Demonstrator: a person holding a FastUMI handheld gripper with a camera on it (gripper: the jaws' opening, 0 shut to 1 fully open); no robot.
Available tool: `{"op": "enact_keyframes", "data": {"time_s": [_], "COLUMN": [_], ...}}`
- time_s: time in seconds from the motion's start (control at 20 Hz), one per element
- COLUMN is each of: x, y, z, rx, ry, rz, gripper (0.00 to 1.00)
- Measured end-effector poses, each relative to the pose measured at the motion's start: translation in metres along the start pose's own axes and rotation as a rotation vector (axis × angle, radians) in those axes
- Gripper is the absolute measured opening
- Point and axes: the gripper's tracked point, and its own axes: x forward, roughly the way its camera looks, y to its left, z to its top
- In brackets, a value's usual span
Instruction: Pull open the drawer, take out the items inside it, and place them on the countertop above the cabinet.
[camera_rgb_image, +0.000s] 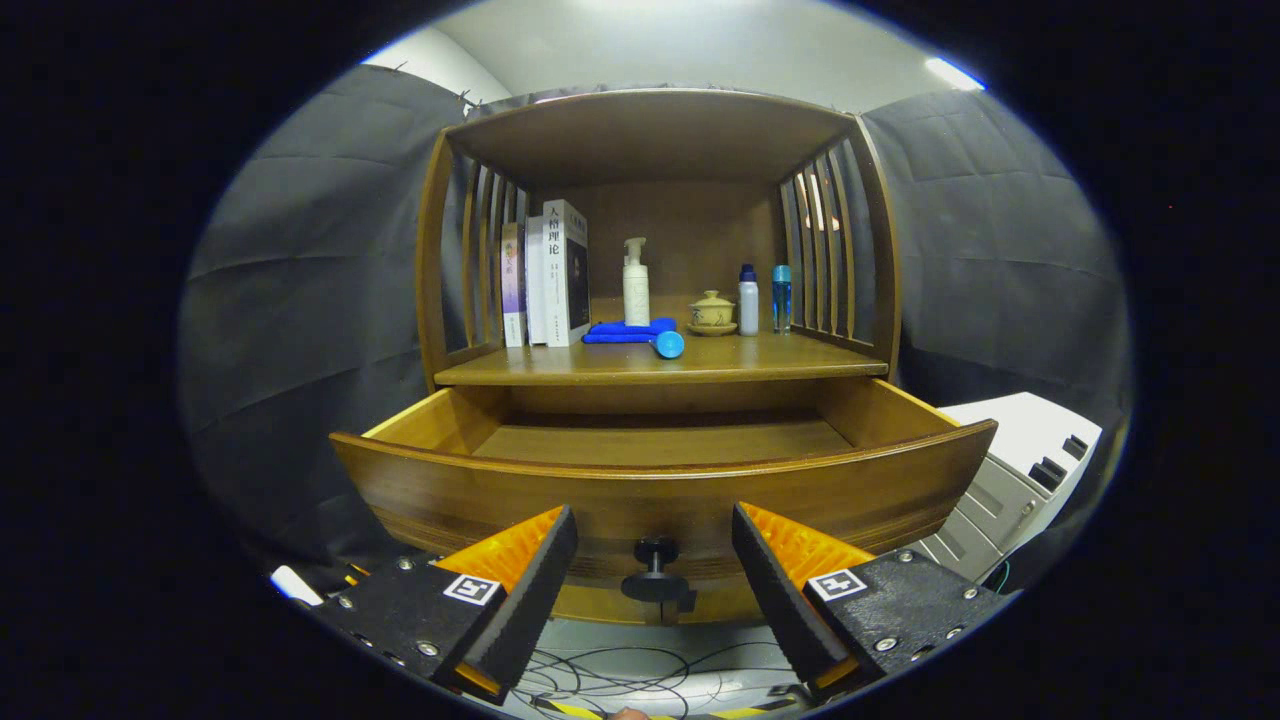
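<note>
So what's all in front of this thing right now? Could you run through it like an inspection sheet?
Surface: wooden countertop above the drawer.
Job's things: drawer pulled open, visible floor bare; blue cloth and blue roller on the countertop.
Clutter: books, pump bottle, lidded cup, two small bottles.
Tongs: open, either side of the drawer knob, not touching.
Cables: loose wires on the floor.
Surroundings: white equipment beside the cabinet.
</note>
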Motion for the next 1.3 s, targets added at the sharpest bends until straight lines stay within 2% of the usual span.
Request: {"op": "enact_keyframes", "data": {"time_s": [0.15, 0.25, 0.4, 0.65, 1.05, 1.3], "x": [0.009, 0.012, 0.014, 0.017, 0.046, 0.071], "y": [0.009, 0.003, 0.002, -0.002, -0.005, -0.007], "z": [0.0, -0.003, -0.008, -0.015, -0.008, -0.003], "rx": [0.009, 0.008, 0.002, 0.093, 0.006, 0.003], "ry": [-0.008, -0.008, -0.011, -0.013, -0.018, -0.016], "rz": [0.018, -0.02, -0.026, -0.003, -0.002, -0.001], "gripper": [0.96, 0.95, 0.95, 0.94, 0.95, 0.96]}}
